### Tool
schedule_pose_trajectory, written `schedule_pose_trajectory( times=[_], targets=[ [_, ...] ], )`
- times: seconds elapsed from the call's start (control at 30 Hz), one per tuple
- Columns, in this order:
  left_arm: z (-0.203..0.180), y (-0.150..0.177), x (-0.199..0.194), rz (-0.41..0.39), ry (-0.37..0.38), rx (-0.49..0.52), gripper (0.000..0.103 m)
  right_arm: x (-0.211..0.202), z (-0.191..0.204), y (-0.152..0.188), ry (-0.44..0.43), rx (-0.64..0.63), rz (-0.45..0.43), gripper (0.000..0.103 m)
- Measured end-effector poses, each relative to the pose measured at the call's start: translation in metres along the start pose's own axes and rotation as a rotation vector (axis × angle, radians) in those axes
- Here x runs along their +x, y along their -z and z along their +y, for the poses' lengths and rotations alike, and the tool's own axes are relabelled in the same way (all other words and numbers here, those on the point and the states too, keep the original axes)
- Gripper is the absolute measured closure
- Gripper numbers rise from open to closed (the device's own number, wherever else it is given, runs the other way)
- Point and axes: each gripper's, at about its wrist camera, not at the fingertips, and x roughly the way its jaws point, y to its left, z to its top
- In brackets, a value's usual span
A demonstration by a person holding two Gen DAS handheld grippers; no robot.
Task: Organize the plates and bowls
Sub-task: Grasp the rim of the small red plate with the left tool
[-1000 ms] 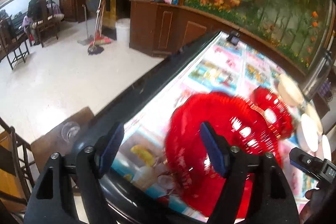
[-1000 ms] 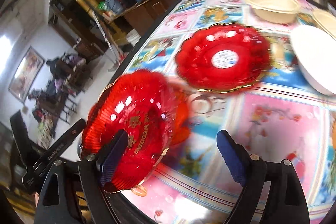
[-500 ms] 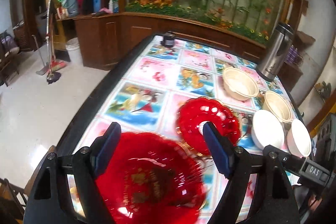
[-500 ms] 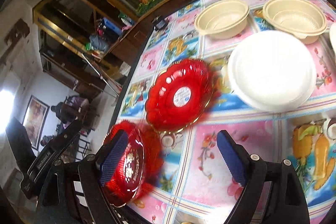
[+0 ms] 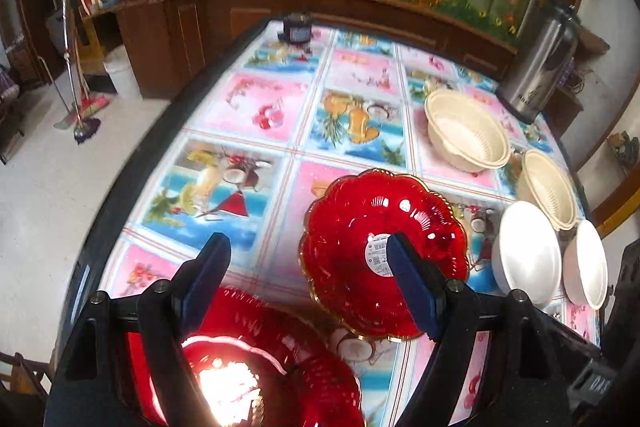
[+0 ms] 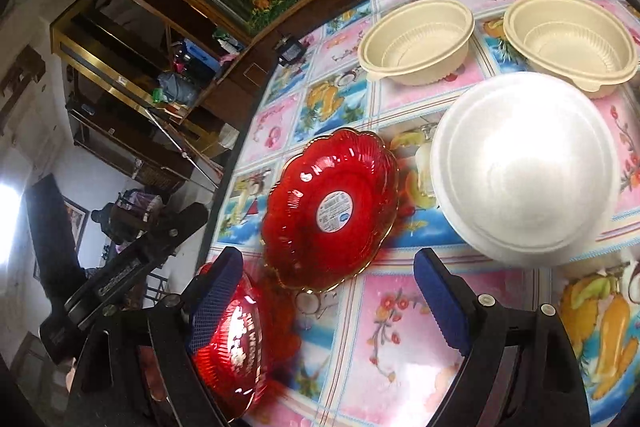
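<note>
Left wrist view shows my left jaws [image 5: 306, 285] released, nothing between the blue pads; my right jaws [image 6: 328, 301] gape the same way, empty. Two red scalloped plates sit on the surface [image 5: 256, 115]: the far red plate [image 5: 372, 251], label-side up, lies apart from the near red plate [image 5: 260, 367], which sits right under me at the surface's near edge. Beyond them are two cream bowls [image 6: 416, 41] and two upturned white bowls [image 5: 526, 253].

My worry is the near plate. It looks close to the edge, so a clumsy pinch on its glossy, fluted rim could tip or skid it off toward the floor. A grip on the far plate could slip too, since it lies upside down with little rim to catch.

Glare washes out the near plate's centre, and my own jaws cover part of it, so I cannot tell how much overhangs. The second white bowl is cut off at the frame's edge.
</note>
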Motion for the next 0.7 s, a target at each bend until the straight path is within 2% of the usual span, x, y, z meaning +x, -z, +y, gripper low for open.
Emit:
schedule_pose_trajectory(
  times=[0.53, 0.7],
  targets=[
    [-0.02, -0.009, 0.061, 0.156, -0.074, 0.03, 0.023, 0.052, -0.014, -0.022, 0.074, 0.048, 0.054, 0.016],
    [-0.023, -0.008, 0.074, 0.209, -0.088, 0.049, 0.023, 0.063, -0.015, -0.023, 0.11, 0.046, 0.078, 0.032]
  ],
)
